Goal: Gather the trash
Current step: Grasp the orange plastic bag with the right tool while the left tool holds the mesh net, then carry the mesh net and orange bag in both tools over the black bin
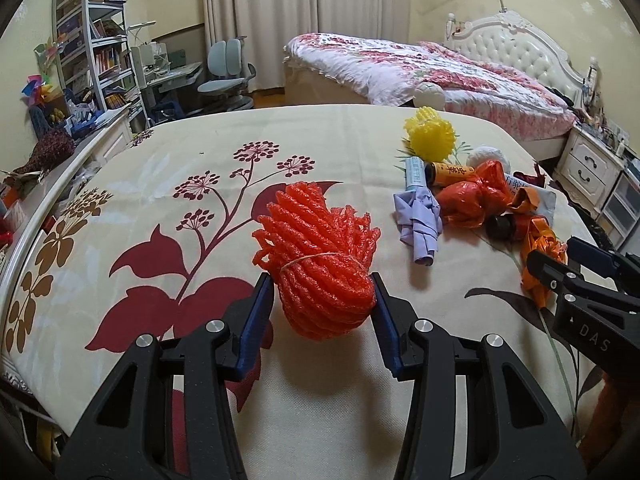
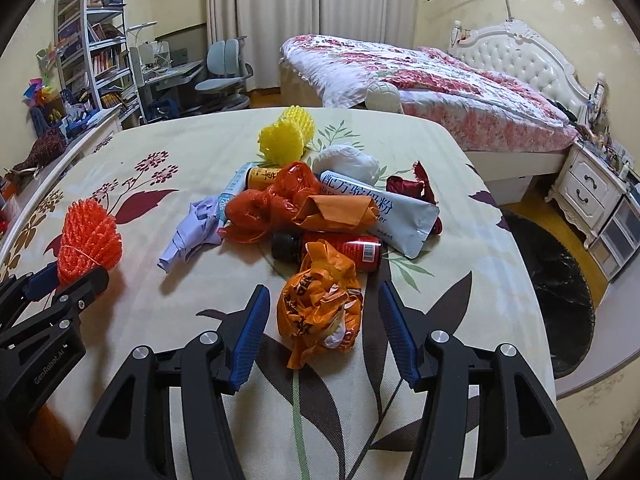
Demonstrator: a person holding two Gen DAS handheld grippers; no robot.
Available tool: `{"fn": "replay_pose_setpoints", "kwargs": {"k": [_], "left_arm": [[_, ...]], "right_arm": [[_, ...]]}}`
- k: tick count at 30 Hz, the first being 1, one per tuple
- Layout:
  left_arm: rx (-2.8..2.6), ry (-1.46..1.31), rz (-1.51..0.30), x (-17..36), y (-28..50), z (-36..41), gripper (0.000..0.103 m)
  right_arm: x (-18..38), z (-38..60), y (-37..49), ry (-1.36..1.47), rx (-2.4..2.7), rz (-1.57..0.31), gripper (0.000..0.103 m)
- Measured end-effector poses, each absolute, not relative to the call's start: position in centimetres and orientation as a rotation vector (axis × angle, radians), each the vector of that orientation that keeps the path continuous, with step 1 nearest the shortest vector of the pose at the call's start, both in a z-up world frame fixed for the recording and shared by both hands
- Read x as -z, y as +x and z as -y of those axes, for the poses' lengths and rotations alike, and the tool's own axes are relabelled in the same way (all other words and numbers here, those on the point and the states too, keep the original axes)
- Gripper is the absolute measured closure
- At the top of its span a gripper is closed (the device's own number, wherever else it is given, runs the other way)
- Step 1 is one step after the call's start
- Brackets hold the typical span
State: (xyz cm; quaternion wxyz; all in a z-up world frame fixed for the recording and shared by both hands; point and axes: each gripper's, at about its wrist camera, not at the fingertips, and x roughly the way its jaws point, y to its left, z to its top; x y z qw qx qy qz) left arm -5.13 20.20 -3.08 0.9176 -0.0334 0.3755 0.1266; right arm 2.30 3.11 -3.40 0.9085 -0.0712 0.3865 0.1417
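Note:
A red-orange foam fruit net (image 1: 320, 268), tied with string, sits between the blue pads of my left gripper (image 1: 324, 280), which is shut on it just above the flowered bedsheet (image 1: 160, 184). My right gripper (image 2: 322, 292) has closed in on a crumpled orange plastic bag (image 2: 320, 304), a pad at each side of it. Behind the bag lies the trash pile: a red can (image 2: 356, 250), a red plastic bag (image 2: 264, 208), a silver-white pouch (image 2: 400, 216), purple crumpled paper (image 2: 188, 228) and a yellow foam net (image 2: 286, 136). The left gripper (image 2: 80, 276) shows at the far left.
The bed's edge drops off at the right to a dark rug (image 2: 552, 292). A second bed with a floral cover (image 2: 420, 76) stands behind, beside it a white nightstand (image 2: 588, 188). Bookshelves (image 2: 92, 40) and a desk chair (image 2: 224, 76) fill the back left.

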Motion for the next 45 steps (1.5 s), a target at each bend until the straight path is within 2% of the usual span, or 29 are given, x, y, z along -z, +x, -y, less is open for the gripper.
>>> {"fn": "replay_pose_setpoints", "kwargs": {"k": [2,5,21,45], "left_arm": [[-0.254,-0.072,-0.775,3.3,-5.1,-20.0,0.056],[-0.243,-0.072,-0.775,3.3,-5.2,-19.6,0.057],[-0.104,-0.028,-0.725,1.9,-4.7,-14.0,0.057],[0.012,0.015,-0.68,0.6,-3.2,-9.2,0.057]], "right_arm": [[3.6,-3.0,2.3,-0.137,-0.308,-0.814,0.061],[3.7,-2.6,2.2,-0.124,-0.312,-0.818,0.063],[1.3,4.1,1.4,-0.013,-0.213,-0.765,0.063],[1.0,9.7,2.1,0.019,-0.093,-0.742,0.063]]}}
